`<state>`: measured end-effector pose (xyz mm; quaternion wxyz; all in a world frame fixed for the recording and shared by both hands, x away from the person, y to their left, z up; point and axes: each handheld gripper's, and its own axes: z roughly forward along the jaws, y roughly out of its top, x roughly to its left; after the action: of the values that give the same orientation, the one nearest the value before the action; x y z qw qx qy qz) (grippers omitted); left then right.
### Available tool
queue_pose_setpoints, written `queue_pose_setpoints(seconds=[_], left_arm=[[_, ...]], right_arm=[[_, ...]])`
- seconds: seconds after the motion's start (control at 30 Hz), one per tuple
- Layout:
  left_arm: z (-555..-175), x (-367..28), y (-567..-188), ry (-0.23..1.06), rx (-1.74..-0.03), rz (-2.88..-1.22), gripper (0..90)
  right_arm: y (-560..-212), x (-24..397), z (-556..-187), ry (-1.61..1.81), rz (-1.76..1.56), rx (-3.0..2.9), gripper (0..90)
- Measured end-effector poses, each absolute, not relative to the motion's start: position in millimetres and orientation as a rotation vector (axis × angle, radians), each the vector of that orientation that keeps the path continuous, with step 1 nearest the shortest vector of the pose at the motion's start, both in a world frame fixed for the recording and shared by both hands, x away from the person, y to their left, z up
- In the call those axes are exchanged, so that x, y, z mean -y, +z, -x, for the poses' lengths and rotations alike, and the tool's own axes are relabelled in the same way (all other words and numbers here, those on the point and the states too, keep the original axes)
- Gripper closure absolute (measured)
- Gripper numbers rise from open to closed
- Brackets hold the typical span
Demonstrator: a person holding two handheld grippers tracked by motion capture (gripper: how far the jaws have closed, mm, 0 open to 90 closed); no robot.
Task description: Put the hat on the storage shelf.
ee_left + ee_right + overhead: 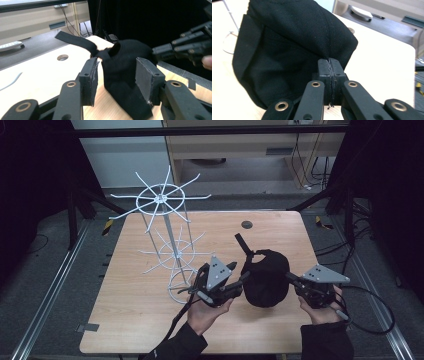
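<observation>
Jaws pinching black cap (294, 45), left gripper (117, 80) wide

The left tool (116, 81) had its jaws spread wide, one on either side of the near edge of a black cap (125, 67) on the light wooden worktop (37, 75). The cap's strap (75, 41) stuck out far left. The right tool (156, 51) met the cap's right side.
</observation>
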<state>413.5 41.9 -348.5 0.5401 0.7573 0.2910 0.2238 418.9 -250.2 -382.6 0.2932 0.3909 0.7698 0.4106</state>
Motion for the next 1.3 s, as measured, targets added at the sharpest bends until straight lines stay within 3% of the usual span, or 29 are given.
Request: queue_pose_setpoints(seconds=[0.5, 0.97, 1.2, 1.3], left_arm=[[-384.0, -77.1, -372.9, 0.531, -0.688, -1.855, 50.9], [-372.4, -114.4, -400.0, 0.518, -0.742, -1.878, 50.4], [-369.6, -135.1, -410.7, 0.522, -0.783, -1.895, 49.7], [-370.3, -145.0, -413.6, 0.529, -0.807, -1.9, 49.0]], right_arm=[[-377.7, 234.9, -435.1, 0.931, -1.039, -2.06, 89.6], [-395.1, 195.5, -458.4, 0.925, -1.014, -2.1, 90.0], [-402.8, 196.0, -461.8, 0.979, -1.045, -2.086, 90.0], [-398.2, 201.7, -459.1, 1.027, -1.065, -2.049, 81.8]])
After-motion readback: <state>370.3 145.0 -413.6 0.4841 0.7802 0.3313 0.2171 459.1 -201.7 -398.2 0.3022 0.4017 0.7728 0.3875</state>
